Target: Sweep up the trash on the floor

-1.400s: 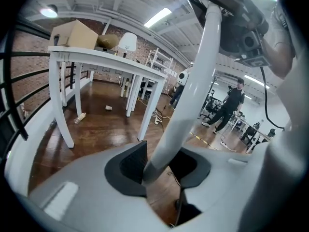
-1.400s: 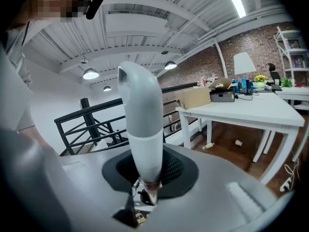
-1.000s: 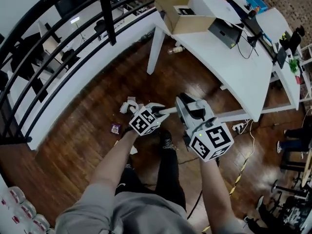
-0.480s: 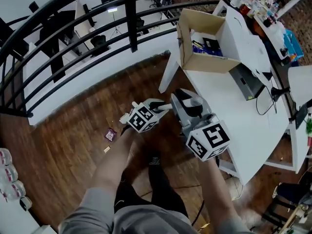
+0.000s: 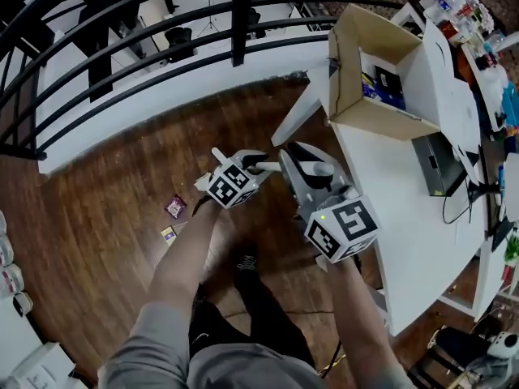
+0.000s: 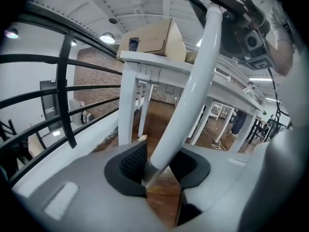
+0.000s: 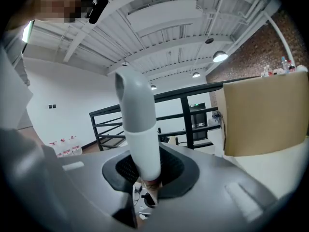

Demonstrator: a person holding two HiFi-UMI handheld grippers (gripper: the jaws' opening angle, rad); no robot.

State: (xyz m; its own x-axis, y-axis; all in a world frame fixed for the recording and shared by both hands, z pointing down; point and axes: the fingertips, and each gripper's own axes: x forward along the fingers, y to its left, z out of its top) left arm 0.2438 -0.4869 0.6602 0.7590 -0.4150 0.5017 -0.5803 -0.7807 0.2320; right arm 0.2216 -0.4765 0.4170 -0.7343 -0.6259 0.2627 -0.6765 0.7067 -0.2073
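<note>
White pole clamped in left tool and right tool; both now nearer cardboard box.

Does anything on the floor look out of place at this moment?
Yes. A purple wrapper and a small yellow scrap lie loose, close together, on the wooden floor. They look like dropped litter, not things put there on purpose.

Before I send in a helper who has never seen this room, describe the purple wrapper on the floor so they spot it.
Find the black railing curving round the wooden floor. On the open boards inside it, well left of the white table in the head view, lies a small purple wrapper. A smaller yellow scrap lies beside it; the wrapper is the bigger, purple one, nearer the railing.
</note>
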